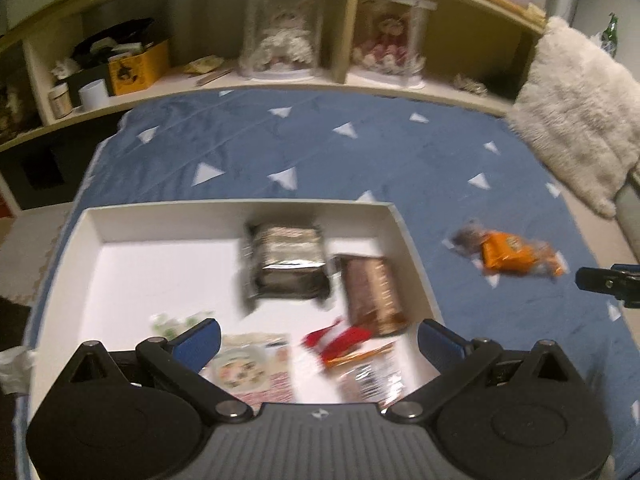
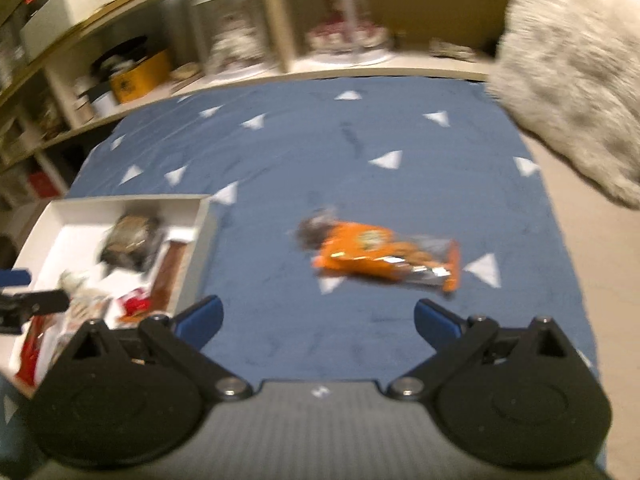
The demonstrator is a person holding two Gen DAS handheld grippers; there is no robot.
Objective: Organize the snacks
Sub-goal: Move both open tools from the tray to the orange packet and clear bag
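One orange snack packet lies alone on the blue triangle-print bedspread, outside the white box of several snacks. Both the left claw and right claw gape wide, empty. Cluttered shelving stands behind.

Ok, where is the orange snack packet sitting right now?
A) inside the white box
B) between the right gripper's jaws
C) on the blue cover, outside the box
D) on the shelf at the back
C: the orange snack packet lies flat on the blue cover, off to the right of the white box, ahead of the right gripper, whose jaws stand open with nothing between them.
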